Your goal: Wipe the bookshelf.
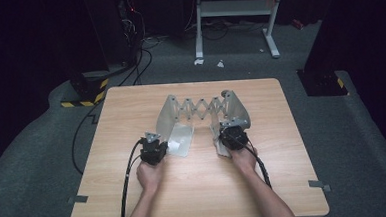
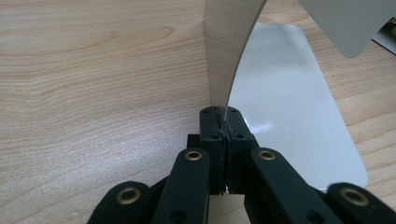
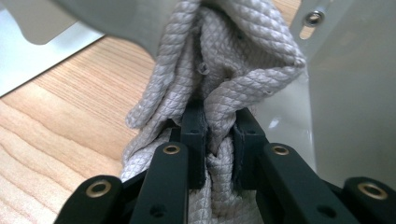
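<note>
The left gripper [image 2: 223, 122] is clamped on the thin edge of a metal rack [image 1: 171, 117] standing mid-table [image 1: 135, 186]. The right gripper [image 3: 219, 135] pinches a bunched grey cloth [image 3: 224, 70] beside the rack's right panel [image 3: 355, 93].

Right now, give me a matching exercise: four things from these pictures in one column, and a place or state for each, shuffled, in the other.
Things:
1. left gripper
2. right gripper
3. scissor link
4. cloth

States:
A. quilted, grey, bunched between jaws
B. shut on a thin metal plate's edge
C. spans the two upright plates at the far side
D. shut on the fabric

Pairs: 1-B, 2-D, 3-C, 4-A. The plate stands upright on the table.
</note>
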The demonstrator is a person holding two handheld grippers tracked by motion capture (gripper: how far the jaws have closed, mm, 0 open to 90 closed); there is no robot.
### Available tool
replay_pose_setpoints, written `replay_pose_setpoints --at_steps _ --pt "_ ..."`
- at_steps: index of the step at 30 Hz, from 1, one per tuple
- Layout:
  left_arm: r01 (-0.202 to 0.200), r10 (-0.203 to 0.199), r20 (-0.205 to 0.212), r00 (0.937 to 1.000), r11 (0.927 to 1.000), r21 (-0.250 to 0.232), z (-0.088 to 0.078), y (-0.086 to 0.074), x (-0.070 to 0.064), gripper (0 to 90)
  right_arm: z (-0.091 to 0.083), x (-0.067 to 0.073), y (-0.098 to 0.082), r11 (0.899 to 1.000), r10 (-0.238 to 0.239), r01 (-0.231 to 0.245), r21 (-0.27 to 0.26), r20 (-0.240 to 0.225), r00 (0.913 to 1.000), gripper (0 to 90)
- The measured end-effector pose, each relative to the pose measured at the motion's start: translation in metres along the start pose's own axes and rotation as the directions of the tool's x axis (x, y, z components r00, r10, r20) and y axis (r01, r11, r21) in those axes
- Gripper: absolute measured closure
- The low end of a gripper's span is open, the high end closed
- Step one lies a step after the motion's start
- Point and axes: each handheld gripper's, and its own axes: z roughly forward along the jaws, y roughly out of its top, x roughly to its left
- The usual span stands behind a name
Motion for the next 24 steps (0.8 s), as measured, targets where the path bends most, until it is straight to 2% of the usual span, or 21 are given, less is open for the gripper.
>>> replay_pose_setpoints --at_steps 5,8,12,16,19,21,24 --pt "-0.009 0.009 -0.003 1.0000 1.0000 0.002 0.000 0.000 0.000 88.4 -0.011 0.003 -0.010 0.999 -0.033 0.033 0.000 -0.015 0.9994 78.4" --pt "-0.005 0.005 -0.003 1.0000 1.0000 0.000 0.000 0.000 -0.001 88.4 -0.020 0.003 -0.019 0.998 -0.070 0.070 0.002 0.000 0.9975 78.3" --pt "-0.006 0.006 -0.003 1.0000 1.0000 0.000 0.000 0.000 -0.001 88.4 -0.017 0.000 -0.016 0.999 -0.054 0.054 0.004 0.015 0.9984 78.3" --pt "-0.010 0.010 -0.004 0.9999 0.9999 0.002 0.000 0.000 0.000 88.4 -0.011 0.002 -0.009 0.999 -0.041 0.041 0.001 0.013 0.9991 78.3" --pt "-0.019 0.019 -0.013 0.9997 0.9998 0.002 0.000 0.000 -0.001 88.4 -0.013 0.009 -0.011 0.997 -0.081 0.081 0.003 0.003 0.9967 78.4" --pt "-0.017 0.017 -0.008 0.9998 0.9998 0.001 0.000 0.000 -0.001 88.4 -0.018 0.010 -0.016 0.996 -0.088 0.088 0.002 -0.010 0.9960 78.5" --pt "-0.020 0.020 -0.004 0.9998 0.9998 0.002 0.000 0.000 0.000 88.3 -0.027 0.007 -0.026 0.993 -0.115 0.115 -0.008 0.014 0.9933 78.7"
